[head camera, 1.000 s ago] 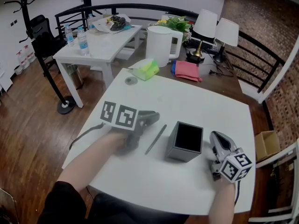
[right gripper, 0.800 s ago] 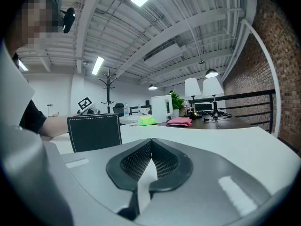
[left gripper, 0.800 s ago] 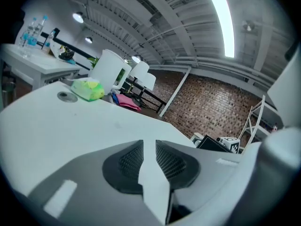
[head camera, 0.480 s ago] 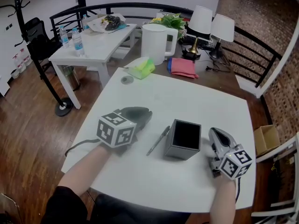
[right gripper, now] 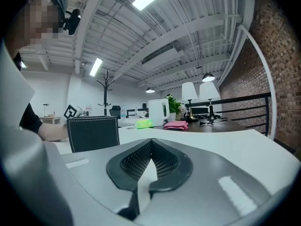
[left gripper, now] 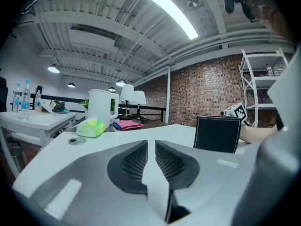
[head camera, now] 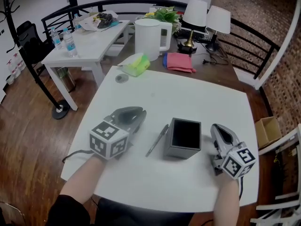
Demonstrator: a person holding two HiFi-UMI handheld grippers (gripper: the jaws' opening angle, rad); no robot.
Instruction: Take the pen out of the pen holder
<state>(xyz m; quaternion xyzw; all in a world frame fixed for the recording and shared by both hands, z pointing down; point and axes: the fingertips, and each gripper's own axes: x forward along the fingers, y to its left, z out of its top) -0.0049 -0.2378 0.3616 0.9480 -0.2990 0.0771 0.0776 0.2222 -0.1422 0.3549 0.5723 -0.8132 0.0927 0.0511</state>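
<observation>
A slim dark pen [head camera: 157,140] lies flat on the white table [head camera: 188,98], just left of the black square pen holder [head camera: 182,139]. The holder stands upright and looks empty from above. My left gripper [head camera: 138,113] hovers left of the pen, apart from it. In the left gripper view its jaws [left gripper: 151,145] are closing with a narrow gap and nothing between them; the holder [left gripper: 217,134] stands ahead to the right. My right gripper [head camera: 216,127] sits right of the holder, its pads [right gripper: 151,142] meeting at the tips, empty. The holder [right gripper: 92,132] shows at its left.
Beyond the table's far edge stand a white kettle [head camera: 148,33], a yellow-green cloth [head camera: 136,65], a pink cloth [head camera: 178,62] and two lamps [head camera: 195,13]. A second white table [head camera: 89,36] with bottles is at the back left. A black railing runs behind.
My left gripper has rolled, turning its marker cube upward, and drawn slightly left, away from the pen. The pen, holder and right gripper have kept still.
</observation>
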